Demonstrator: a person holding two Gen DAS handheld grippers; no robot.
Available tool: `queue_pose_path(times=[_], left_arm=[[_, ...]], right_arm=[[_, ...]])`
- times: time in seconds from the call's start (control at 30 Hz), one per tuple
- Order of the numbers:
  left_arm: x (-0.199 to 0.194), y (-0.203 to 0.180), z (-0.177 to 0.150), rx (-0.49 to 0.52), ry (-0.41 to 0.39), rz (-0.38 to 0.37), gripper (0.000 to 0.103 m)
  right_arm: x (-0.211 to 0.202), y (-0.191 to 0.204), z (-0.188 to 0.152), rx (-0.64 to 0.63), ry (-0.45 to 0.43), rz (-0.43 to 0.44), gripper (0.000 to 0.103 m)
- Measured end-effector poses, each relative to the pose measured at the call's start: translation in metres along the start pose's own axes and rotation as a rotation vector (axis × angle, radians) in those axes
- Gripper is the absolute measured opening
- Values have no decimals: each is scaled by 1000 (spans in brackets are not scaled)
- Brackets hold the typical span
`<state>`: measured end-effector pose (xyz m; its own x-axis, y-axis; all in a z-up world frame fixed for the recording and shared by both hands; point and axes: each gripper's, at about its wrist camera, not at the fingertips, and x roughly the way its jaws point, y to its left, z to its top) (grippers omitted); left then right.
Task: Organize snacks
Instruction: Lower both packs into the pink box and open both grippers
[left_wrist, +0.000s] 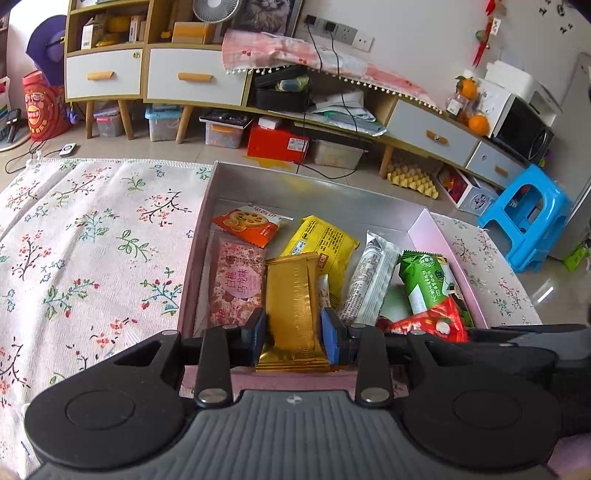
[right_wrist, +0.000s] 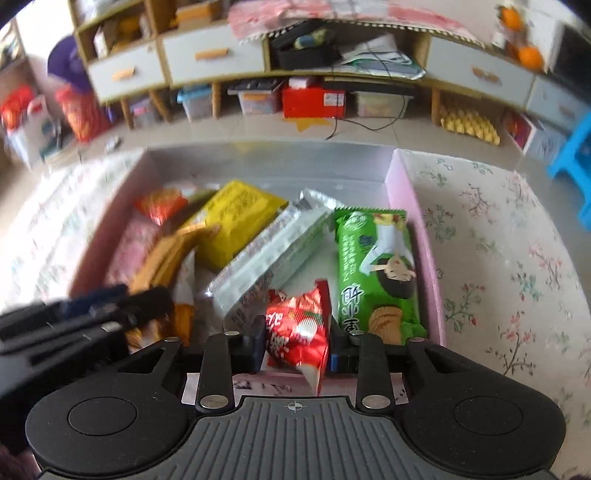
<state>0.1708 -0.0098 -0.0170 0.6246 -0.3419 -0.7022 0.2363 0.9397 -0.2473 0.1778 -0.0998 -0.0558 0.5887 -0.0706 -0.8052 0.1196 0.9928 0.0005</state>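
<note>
A pink box (left_wrist: 436, 236) with a silver inside sits on the flowered cloth and holds several snack packets. My left gripper (left_wrist: 293, 332) is shut on a gold packet (left_wrist: 291, 295) over the box's near edge. My right gripper (right_wrist: 297, 339) is shut on a red packet (right_wrist: 299, 325) over the box's near right part. Inside lie a pink packet (left_wrist: 236, 284), an orange packet (left_wrist: 247, 225), a yellow packet (left_wrist: 325, 243), a silver bar (left_wrist: 369, 280) and a green packet (right_wrist: 376, 269). The left gripper also shows blurred in the right wrist view (right_wrist: 85, 314).
The flowered cloth (left_wrist: 92, 240) spreads left and right of the box. Beyond it stand a low cabinet (left_wrist: 195, 77) with drawers, storage boxes (left_wrist: 277, 144) on the floor, and a blue stool (left_wrist: 528, 218) at the right.
</note>
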Motion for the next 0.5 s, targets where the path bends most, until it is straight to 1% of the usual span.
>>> queue_pose_path(times=[0.07, 0.1, 0.17, 0.2, 0.27, 0.3, 0.33, 0.37, 0.4, 0.43, 0.47, 0.5], left_arm=[[-1, 1, 0, -2, 1, -8, 30], [-2, 2, 0, 0, -2, -12, 30], [-4, 4, 0, 5, -5, -18, 30], [-6, 5, 0, 6, -5, -16, 31], [-9, 4, -1, 17, -10, -13, 32], [-10, 3, -1, 26, -12, -14, 34], [-11, 2, -1, 35, -12, -17, 37], [-13, 1, -1, 42, -14, -17, 42], [-15, 0, -2, 48, -17, -16, 45], [-17, -1, -2, 53, -20, -14, 53], [-21, -1, -3, 57, -24, -11, 60], [-24, -1, -4, 60, -29, -12, 63]], right_arm=[[3, -6, 1, 30, 8, 30, 30], [1, -10, 2, 54, -1, 52, 33], [-3, -18, 4, 92, -10, 88, 34], [-6, -22, 5, 112, -14, 112, 37], [-13, -30, 6, 153, -29, 174, 47], [-16, -34, 6, 173, -39, 202, 54], [-21, -37, 7, 187, -50, 212, 61], [-26, -40, 7, 196, -64, 218, 63], [-30, -41, 8, 200, -77, 210, 69], [-36, -43, 8, 199, -91, 200, 73], [-40, -44, 8, 198, -104, 197, 74], [-45, -47, 8, 199, -112, 199, 76]])
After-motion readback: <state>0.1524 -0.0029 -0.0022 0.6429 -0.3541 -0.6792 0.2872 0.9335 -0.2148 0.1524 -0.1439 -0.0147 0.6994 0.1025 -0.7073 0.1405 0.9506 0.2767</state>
